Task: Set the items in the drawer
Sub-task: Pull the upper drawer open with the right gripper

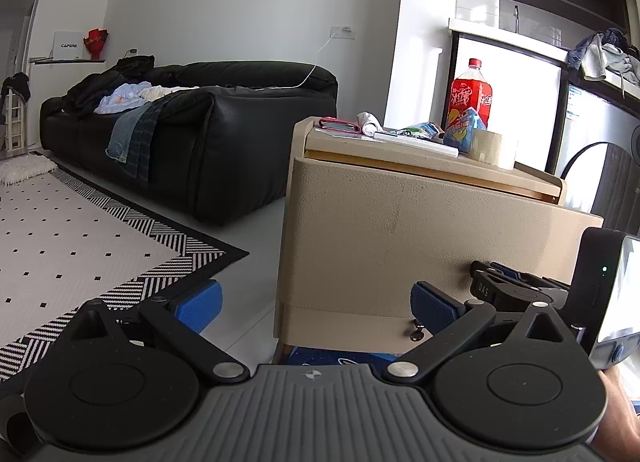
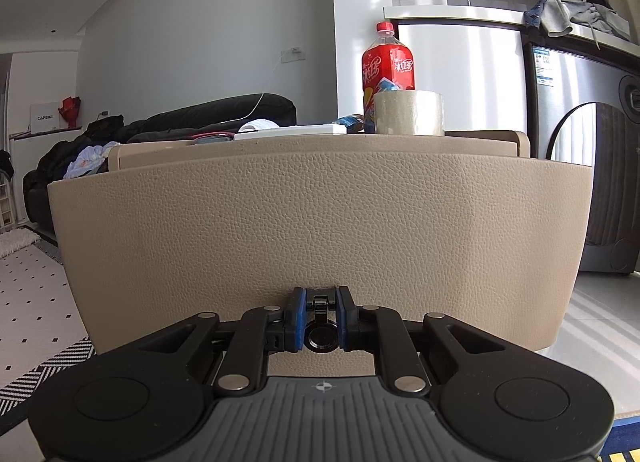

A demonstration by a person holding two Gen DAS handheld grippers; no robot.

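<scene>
Our right gripper (image 2: 319,320) is clamped on the drawer (image 2: 320,222) pull (image 2: 321,336); the left gripper (image 1: 316,304) hangs spread apart. Tape (image 2: 409,112) tops the cabinet, perhaps touching the bottle (image 2: 387,62).

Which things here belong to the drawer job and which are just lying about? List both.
Job: drawer front, its black pull handle shut in the right claw, tape roll, red bottle, white flat box.
Lying about: black sofa, patterned rug, clothes on sofa.

One red bottle (image 2: 387,62), one tape roll (image 2: 409,112), one drawer (image 2: 312,222), one sofa (image 1: 192,134), two hand-held grippers
</scene>
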